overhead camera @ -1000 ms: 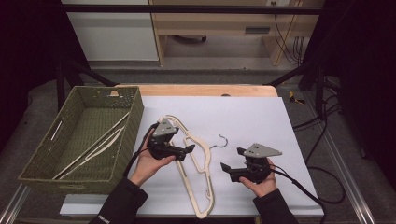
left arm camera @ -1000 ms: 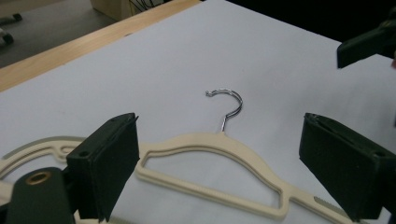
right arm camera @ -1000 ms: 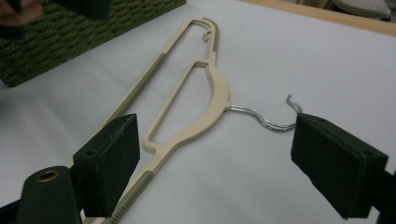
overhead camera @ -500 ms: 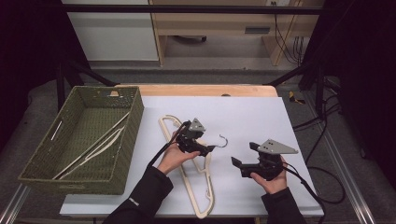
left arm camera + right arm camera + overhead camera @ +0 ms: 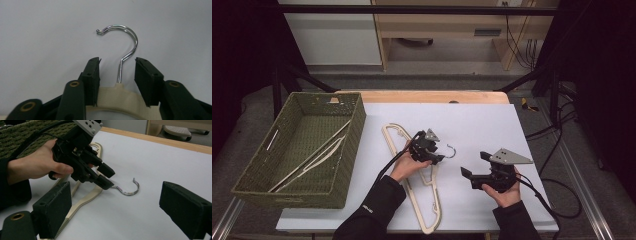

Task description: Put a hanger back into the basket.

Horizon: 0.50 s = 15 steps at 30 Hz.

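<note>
On the surface (image 5: 472,125) | left tongs (image 5: 117,72) open, straddling hanger (image 5: 117,96) neck | right tongs (image 5: 125,212) open, empty | squeeze squarely below hook (image 5: 125,45)

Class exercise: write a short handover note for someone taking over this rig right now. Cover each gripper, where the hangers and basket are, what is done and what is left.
Left gripper: open, jaws either side of the neck of the cream hanger, just below its metal hook; not yet closed.
Right gripper: open, holding nothing, off to the side above the white table.
Done: some hangers already lie in the green basket.
Left: probably close on the neck, lift, place in the basket.
</note>
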Motion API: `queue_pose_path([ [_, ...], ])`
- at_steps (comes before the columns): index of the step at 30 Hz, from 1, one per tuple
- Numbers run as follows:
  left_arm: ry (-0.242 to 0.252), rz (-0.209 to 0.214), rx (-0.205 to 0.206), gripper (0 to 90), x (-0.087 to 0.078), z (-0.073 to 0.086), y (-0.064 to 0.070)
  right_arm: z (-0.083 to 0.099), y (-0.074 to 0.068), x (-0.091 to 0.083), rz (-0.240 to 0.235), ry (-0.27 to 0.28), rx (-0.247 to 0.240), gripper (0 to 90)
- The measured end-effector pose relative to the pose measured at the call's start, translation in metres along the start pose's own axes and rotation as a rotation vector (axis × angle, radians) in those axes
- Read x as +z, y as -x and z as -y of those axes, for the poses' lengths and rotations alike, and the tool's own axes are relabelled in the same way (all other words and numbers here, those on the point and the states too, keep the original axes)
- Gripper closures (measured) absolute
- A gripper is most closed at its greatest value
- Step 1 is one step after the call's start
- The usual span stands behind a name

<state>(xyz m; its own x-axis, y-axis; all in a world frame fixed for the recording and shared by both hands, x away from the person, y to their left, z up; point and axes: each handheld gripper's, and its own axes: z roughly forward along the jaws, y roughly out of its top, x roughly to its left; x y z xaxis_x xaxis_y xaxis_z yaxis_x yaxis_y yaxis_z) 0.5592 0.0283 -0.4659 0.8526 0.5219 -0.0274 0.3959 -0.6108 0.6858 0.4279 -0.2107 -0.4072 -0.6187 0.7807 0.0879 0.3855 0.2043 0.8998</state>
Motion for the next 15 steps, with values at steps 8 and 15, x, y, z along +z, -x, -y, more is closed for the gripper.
queue_pose_path([
  [8, -0.012, 0.004, 0.021, 72.5, 0.0082, -0.0001, -0.0001, 0.0002, -0.0001, 0.0012, -0.003, -0.002, 0.001, 11.3],
  [15, -0.033, 0.023, 0.035, 84.7, 0.0072, -0.0011, -0.0008, 0.0004, -0.0006, 0.0022, -0.012, -0.004, 0.004, 11.5],
])
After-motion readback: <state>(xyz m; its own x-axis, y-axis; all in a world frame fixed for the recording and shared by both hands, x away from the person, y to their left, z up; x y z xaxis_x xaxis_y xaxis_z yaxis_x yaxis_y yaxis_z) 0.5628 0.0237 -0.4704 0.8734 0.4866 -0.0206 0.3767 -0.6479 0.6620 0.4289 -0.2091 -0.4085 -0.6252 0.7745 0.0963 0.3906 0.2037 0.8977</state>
